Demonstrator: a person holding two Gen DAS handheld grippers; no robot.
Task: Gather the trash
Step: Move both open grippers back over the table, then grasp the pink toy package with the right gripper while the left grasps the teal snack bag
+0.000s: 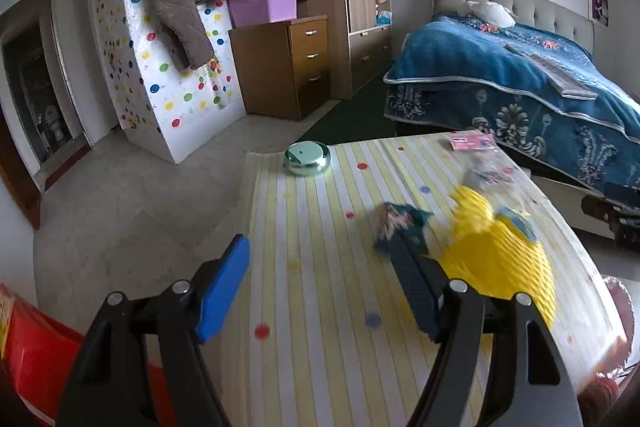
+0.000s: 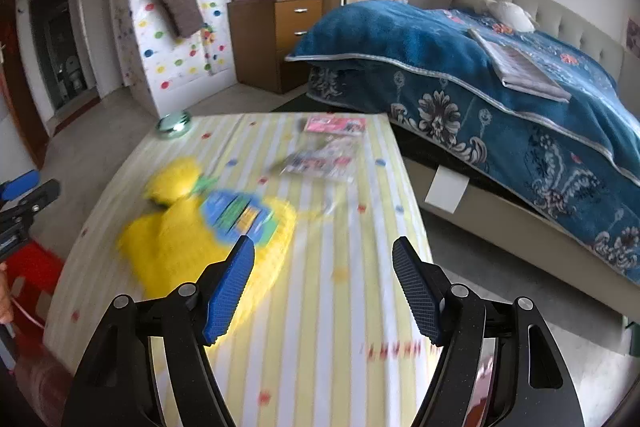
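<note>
Left gripper is hovering over the striped table, jaws apart, nothing between them. Dark wrapper is lying at 1 o'clock just beyond the right finger, beside the yellow bag. Clear packet is lying farther off at 1 o'clock; a tin is sitting at 12.

Right gripper is hanging over the same table, jaws apart and empty. Yellow bag is lying at 10 o'clock, clear packet at 12, pink packet behind it.

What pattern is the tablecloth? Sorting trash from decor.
Yellow and white stripes with coloured dots; right wrist view.
</note>
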